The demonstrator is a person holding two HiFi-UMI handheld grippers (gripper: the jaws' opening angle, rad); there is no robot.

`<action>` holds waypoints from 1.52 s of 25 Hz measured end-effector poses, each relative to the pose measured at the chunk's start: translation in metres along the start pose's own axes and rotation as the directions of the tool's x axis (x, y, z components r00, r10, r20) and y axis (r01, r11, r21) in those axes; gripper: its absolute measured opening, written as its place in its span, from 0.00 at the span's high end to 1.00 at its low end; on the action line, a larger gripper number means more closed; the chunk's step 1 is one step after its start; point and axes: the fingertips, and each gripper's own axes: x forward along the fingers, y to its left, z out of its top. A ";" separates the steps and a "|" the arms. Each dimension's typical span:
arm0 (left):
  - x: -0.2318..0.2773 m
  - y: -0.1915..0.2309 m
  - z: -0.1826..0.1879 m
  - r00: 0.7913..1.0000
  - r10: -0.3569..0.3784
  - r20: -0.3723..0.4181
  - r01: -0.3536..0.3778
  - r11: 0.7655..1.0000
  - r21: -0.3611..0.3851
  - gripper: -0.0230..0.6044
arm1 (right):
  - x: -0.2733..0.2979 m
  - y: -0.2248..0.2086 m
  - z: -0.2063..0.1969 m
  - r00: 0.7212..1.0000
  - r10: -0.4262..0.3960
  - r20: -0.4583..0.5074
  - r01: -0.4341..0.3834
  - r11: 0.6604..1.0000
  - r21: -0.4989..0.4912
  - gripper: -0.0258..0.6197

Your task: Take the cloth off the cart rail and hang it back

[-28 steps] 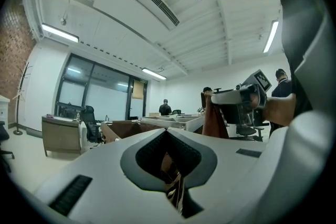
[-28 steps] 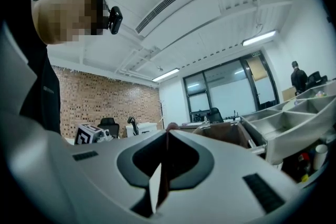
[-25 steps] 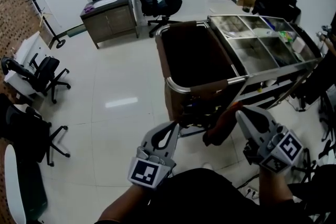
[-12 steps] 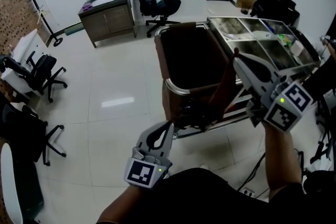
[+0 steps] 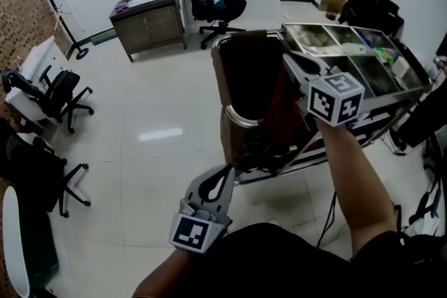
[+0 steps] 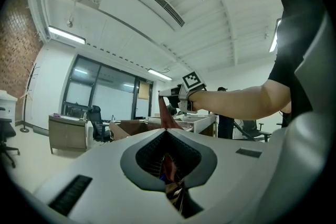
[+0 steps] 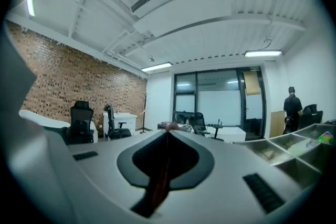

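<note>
— While poised up high, clamps the long rust-red fabric cloth (image 5: 283,108) tight in the right claw (image 5: 289,58)?
— Yes; dangles it lengthwise straight down toward the curved shiny metal cart rail (image 5: 241,118). Shows the left claw (image 5: 222,174) pressed together, empty, lower, farther off.

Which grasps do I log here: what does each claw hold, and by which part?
The right claw pinches the red-brown cloth by its upper end. The left claw looks shut on its lower end.
</note>
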 end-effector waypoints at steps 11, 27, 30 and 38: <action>-0.005 0.019 -0.002 0.997 0.073 -0.001 -0.073 0.997 -0.003 0.96 | 0.058 -0.048 -0.059 0.986 -0.055 -0.160 0.054 0.999 -0.010 0.92; 0.007 0.022 -0.006 0.993 0.117 -0.008 -0.117 0.993 -0.008 0.96 | 0.092 -0.054 -0.115 0.937 0.057 -0.344 -0.063 0.998 -0.005 0.70; 0.008 0.019 -0.005 0.994 0.110 -0.005 -0.110 0.994 -0.008 0.96 | 0.089 -0.046 -0.134 0.888 0.144 -0.437 -0.128 0.990 0.066 0.64; 0.002 0.017 -0.011 0.994 0.108 -0.017 -0.108 0.994 -0.033 0.96 | 0.071 -0.049 -0.151 0.846 0.150 -0.512 -0.109 0.988 0.110 0.64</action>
